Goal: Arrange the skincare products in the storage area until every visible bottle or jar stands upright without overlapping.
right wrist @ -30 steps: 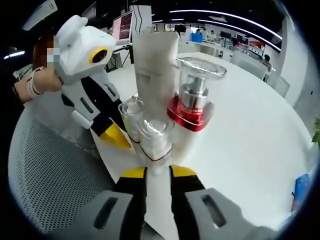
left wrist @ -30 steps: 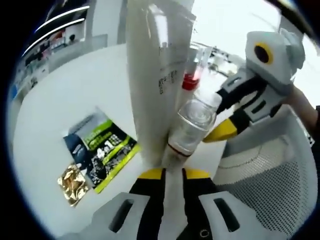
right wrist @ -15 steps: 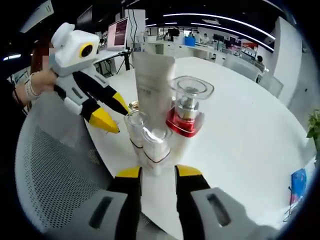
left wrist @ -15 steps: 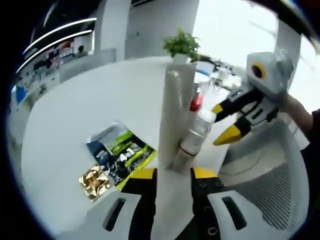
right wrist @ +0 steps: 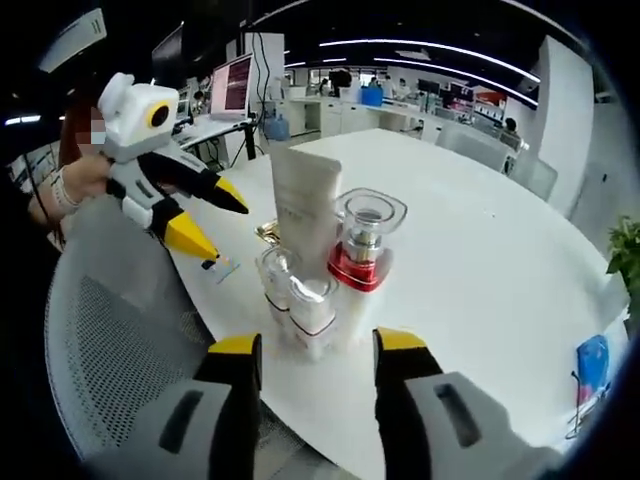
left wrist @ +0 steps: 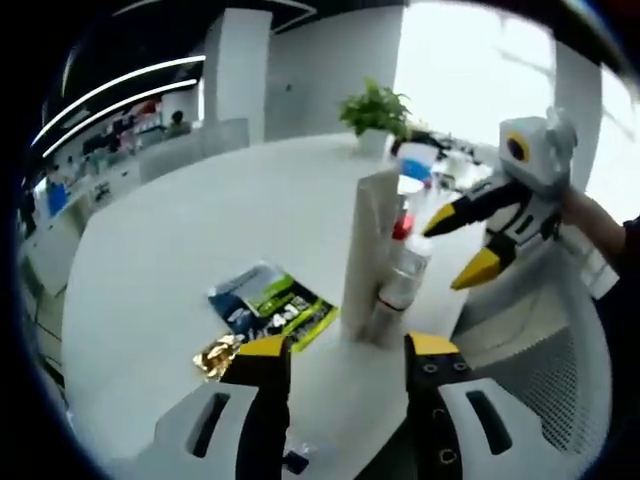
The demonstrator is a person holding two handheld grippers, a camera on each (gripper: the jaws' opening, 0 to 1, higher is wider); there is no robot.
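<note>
Skincare bottles (right wrist: 312,262) clustered upright on white table (right wrist: 480,260), tall tube (right wrist: 305,205) behind. Left hand-held gripper (left wrist: 338,350) and right hand-held gripper (right wrist: 315,350): jaws wide, empty.

four skincare products stood upright in a tight cluster near the white table's edge: a tall white tube (right wrist: 305,200), a red-collared pump bottle (right wrist: 364,240) with a clear cap, and two small clear-capped bottles (right wrist: 312,312) (right wrist: 276,280) just in front.

open-plan office: monitors (right wrist: 240,85), desks (right wrist: 215,128)
</note>
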